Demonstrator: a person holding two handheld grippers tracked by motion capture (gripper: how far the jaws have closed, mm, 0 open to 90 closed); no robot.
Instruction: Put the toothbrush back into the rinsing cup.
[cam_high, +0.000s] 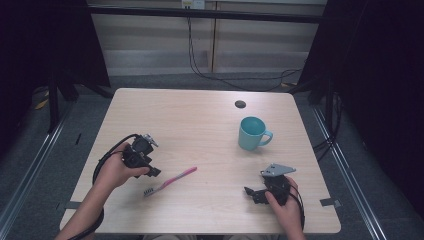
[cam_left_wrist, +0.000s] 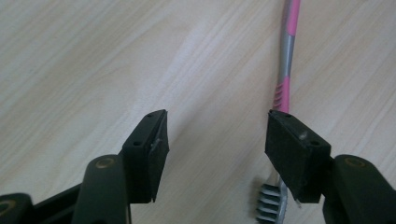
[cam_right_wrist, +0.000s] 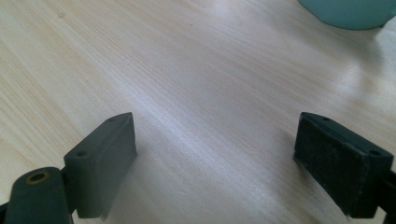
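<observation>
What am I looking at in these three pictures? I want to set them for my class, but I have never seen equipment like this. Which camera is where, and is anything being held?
A person sits at a wooden table and holds a hand-operated tool with two black jaws in each hand. The wide picture comes from a fixed camera above the table. The other two come from small cameras riding on the tools, looking along their jaws.

On the table lie a pink toothbrush, bristles nearest the person, and a teal mug farther away to the right.

The left gripper is low over the toothbrush's bristle end; the brush lies beside one jaw, partly behind it, and isn't gripped. The right gripper stands open over bare wood, with the mug's edge at the top of its picture. Nothing is held.
</observation>
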